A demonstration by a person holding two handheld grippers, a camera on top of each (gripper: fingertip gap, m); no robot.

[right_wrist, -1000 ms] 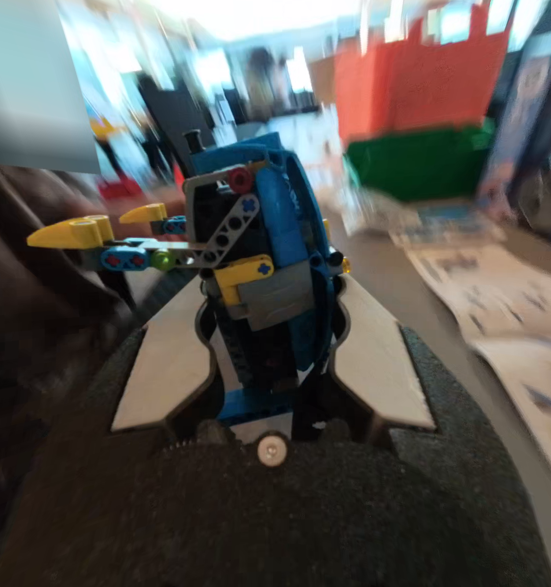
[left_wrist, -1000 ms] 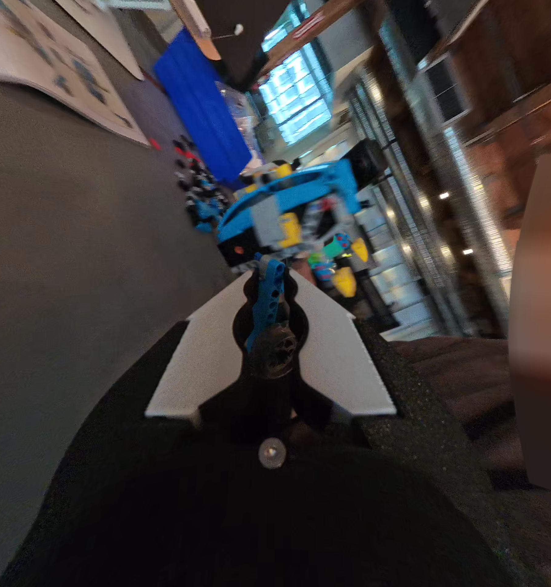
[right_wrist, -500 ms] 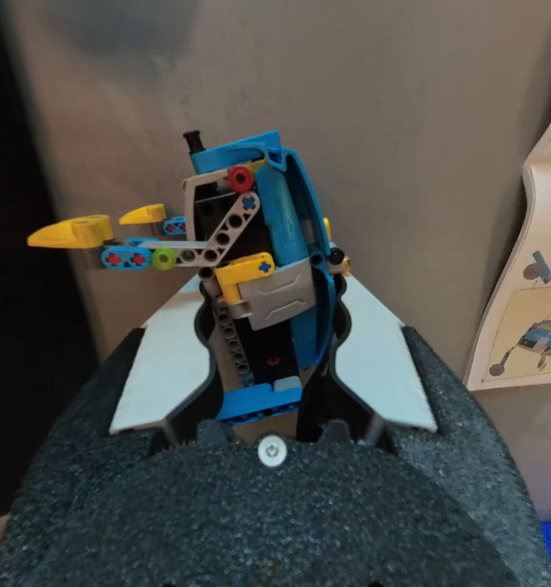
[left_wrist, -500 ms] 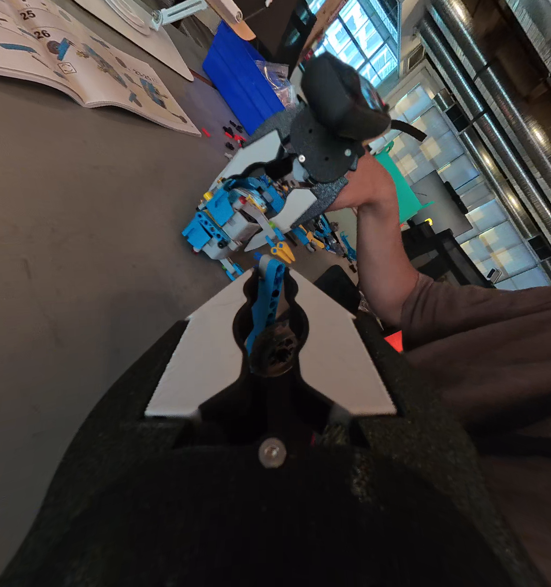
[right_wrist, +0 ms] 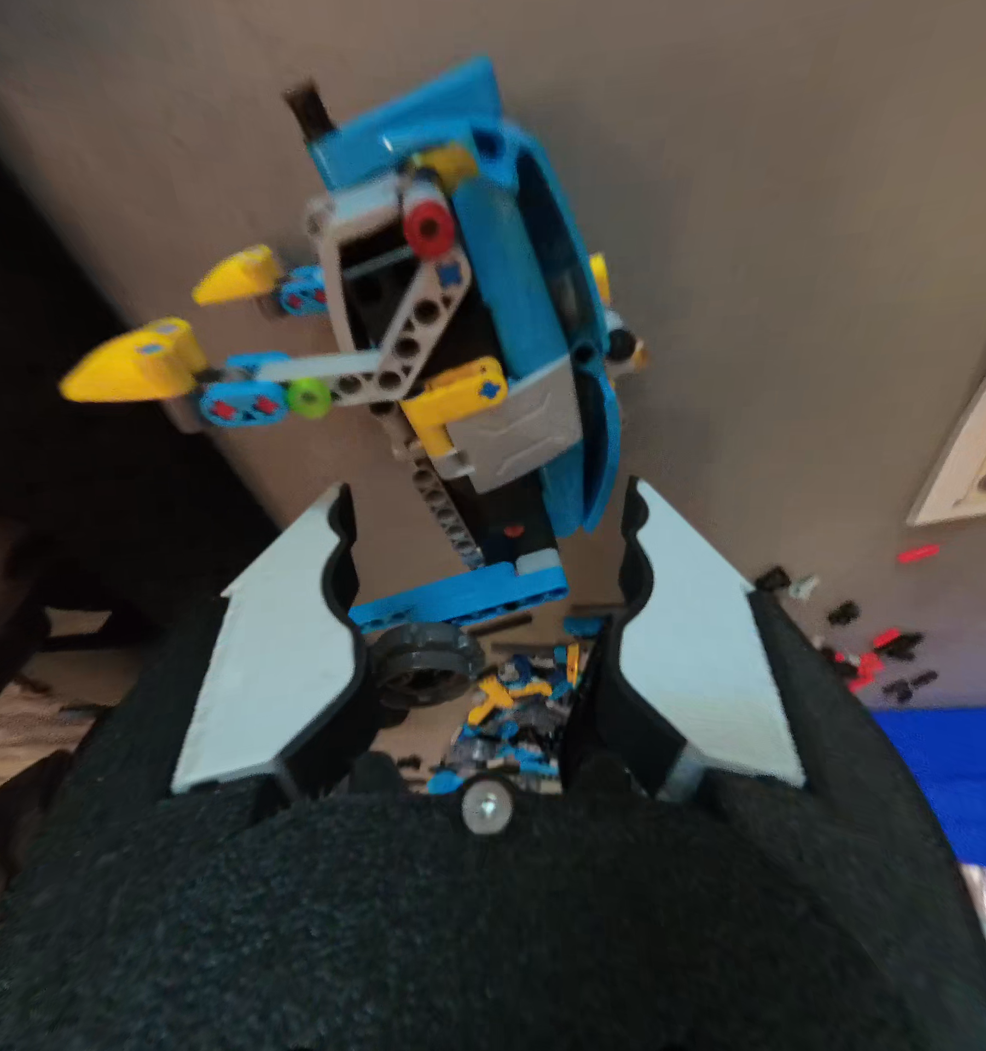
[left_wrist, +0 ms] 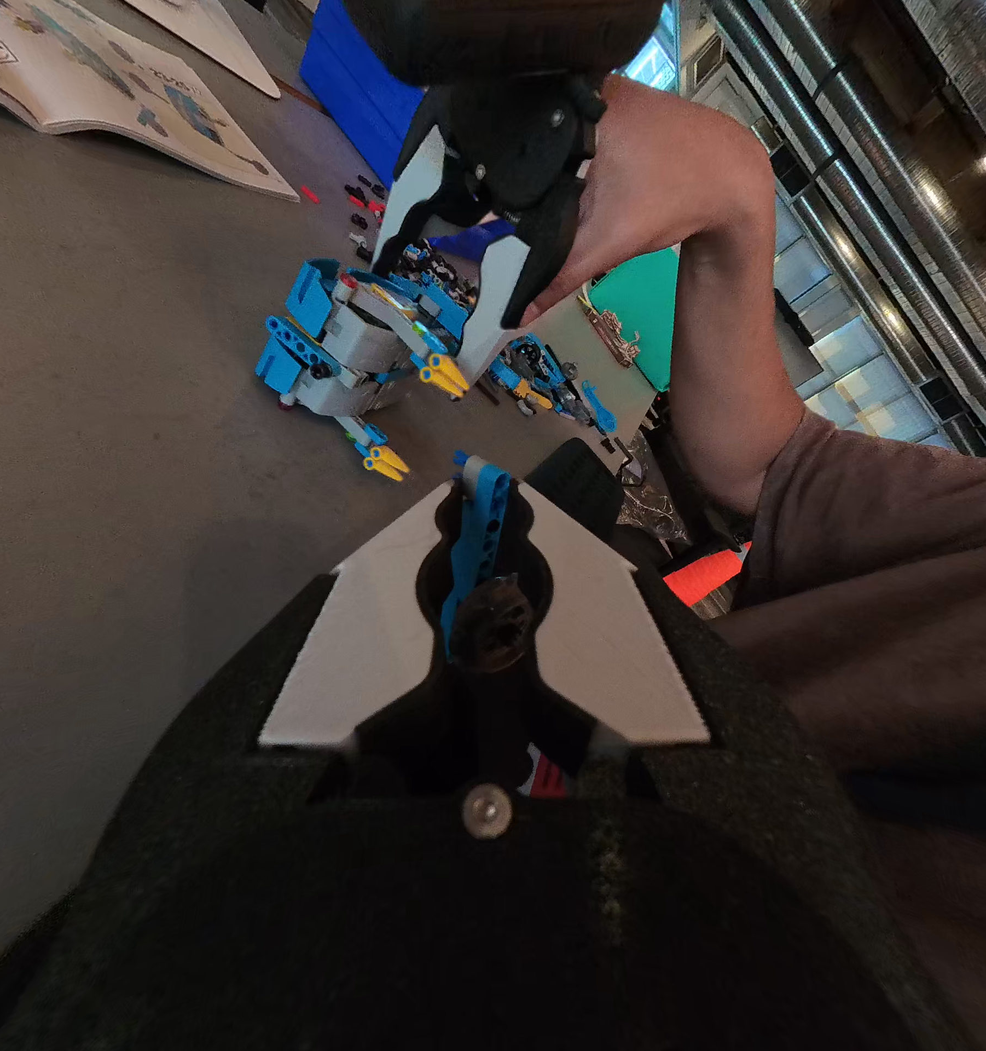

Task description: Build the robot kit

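The grey table (left_wrist: pixel 110 455) fills the left half of the left wrist view, with a blue box (left_wrist: pixel 354 96) at its far edge at 12 o'clock and an open instruction booklet (left_wrist: pixel 110 96) at 11 o'clock. The blue, grey and yellow brick model (right_wrist: pixel 451 341) lies on the table at 12 o'clock from the right gripper (right_wrist: pixel 488 569), whose fingers (right_wrist: pixel 286 642) stand wide apart with nothing clamped; the model's near end lies in the gap between them, contact unclear. A pile of loose bricks (left_wrist: pixel 547 381) sits at 3 o'clock from the model in the left wrist view. The left gripper (left_wrist: pixel 482 500) is closed on a blue beam (left_wrist: pixel 479 540) carrying a black gear (left_wrist: pixel 493 625), well apart from the model, at 6 o'clock from it
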